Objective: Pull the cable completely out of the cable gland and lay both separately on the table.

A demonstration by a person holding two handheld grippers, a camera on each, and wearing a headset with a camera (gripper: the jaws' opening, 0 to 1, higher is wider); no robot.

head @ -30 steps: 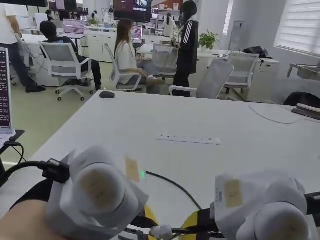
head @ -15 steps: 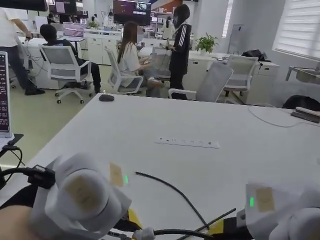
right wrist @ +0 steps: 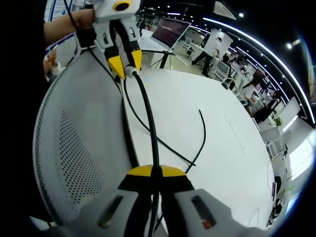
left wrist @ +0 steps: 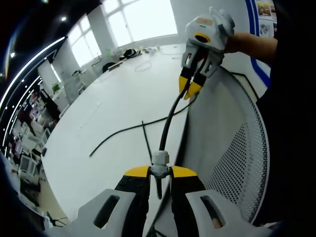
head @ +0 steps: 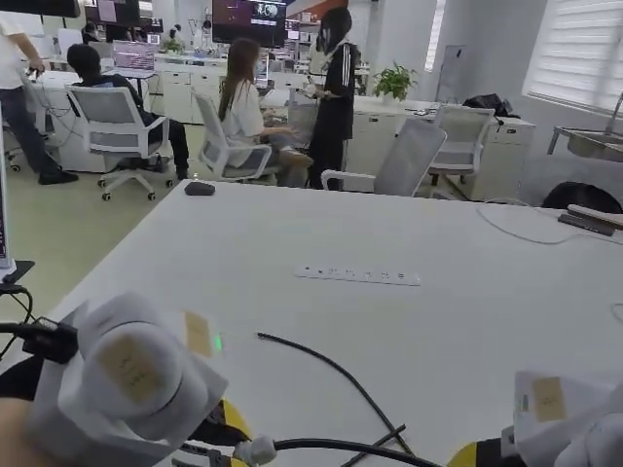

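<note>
Right gripper [right wrist: 153, 173] has pulled away from left gripper [left wrist: 159, 172] since 1.0 s ago: they sat near each other, now they're well apart, with more cable [left wrist: 170, 116] strung between them. Left is clamped on the white cable gland [left wrist: 160, 164]; right is closed on the cable. Not out yet, I'd say: a short black stub shows behind the gland between the left jaws. Both parts are held in the air off the near edge of the table [head: 389, 224], above a mesh chair back [right wrist: 74, 148]. Risks: the gland seal drags and the cable slides through the right jaws instead; the gland rolls out of the left pinch; on release the tail whips, or a part drops onto the chair. 2 loose black cable pieces [head: 336, 373] lie on the table nearby, easy to mix up when laying down.
</note>
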